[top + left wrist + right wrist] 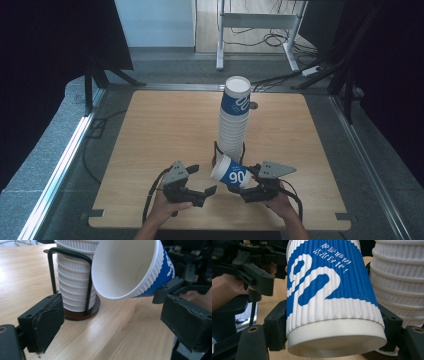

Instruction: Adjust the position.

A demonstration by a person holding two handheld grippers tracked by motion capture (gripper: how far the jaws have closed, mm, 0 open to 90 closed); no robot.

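Note:
A tall stack of ribbed white and blue paper cups (234,117) stands in a black wire holder (86,282) on a round brown base near the table's middle. My right gripper (250,186) is shut on a single blue-and-white cup (231,172) (329,295), held tilted just in front of the stack with its mouth (125,267) toward the left gripper. My left gripper (207,192) (112,325) is open just left of that cup, jaws apart with nothing between them.
The wooden table (165,125) has bare room to the left and right of the stack. A white desk frame (260,22) and cables lie on the floor beyond the far edge. Dark curtains hang on both sides.

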